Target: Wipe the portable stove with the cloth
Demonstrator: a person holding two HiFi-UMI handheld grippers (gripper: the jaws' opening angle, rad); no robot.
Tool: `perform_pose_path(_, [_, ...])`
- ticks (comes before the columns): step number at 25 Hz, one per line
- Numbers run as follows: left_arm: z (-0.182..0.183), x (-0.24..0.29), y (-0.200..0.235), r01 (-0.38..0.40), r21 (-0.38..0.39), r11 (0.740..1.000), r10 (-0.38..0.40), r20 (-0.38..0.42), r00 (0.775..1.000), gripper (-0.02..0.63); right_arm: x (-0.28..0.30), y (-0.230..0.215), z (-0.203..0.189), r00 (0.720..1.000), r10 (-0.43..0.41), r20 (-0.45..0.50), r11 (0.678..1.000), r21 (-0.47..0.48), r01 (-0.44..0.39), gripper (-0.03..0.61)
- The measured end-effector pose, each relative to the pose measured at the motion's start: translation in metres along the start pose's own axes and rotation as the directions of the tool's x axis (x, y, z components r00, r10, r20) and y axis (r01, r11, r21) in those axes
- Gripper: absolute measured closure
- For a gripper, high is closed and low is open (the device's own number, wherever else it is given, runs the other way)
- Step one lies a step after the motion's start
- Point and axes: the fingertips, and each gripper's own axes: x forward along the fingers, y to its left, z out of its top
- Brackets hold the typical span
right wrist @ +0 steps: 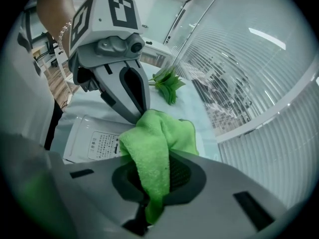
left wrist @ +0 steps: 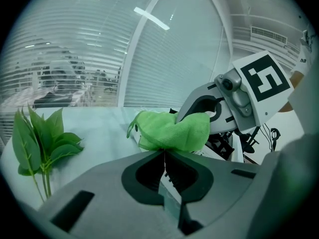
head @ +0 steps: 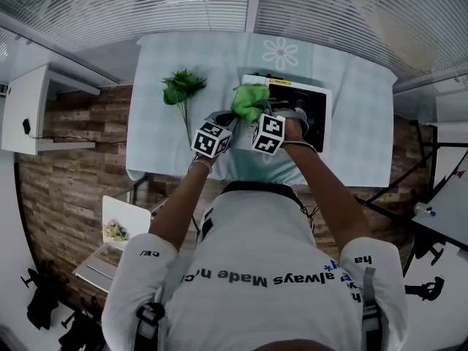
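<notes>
A bright green cloth point(head: 250, 101) hangs bunched over the near left corner of the white portable stove point(head: 316, 96), which stands on the table's right half. Both grippers hold it. My left gripper point(head: 232, 117) is shut on the cloth's point(left wrist: 172, 131) lower edge, pinched at its tips point(left wrist: 163, 151). My right gripper point(head: 272, 112) is shut on the cloth point(right wrist: 154, 143), a fold of which runs down between its jaws point(right wrist: 157, 158). In the right gripper view the stove's white side with a printed label point(right wrist: 94, 143) lies just below the cloth. The two grippers are close together, tips nearly touching.
A sprig of green leaves point(head: 183, 88) lies on the pale tablecloth point(head: 153, 123) left of the stove. Slatted blinds point(head: 146, 6) run behind the table. A white shelf point(head: 29, 108) stands at the left, another table point(head: 446, 210) at the right.
</notes>
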Motion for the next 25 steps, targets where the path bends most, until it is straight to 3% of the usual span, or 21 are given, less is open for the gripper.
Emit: perform_pose_path(25, [-0.008,-0.012,0.000,-0.023,0.011,1.000,0.023,-0.006,1.000,0.601,-0.036,0.087,0.033,0.997,0.064,0.044,0.994,-0.094,-0.060,0.555])
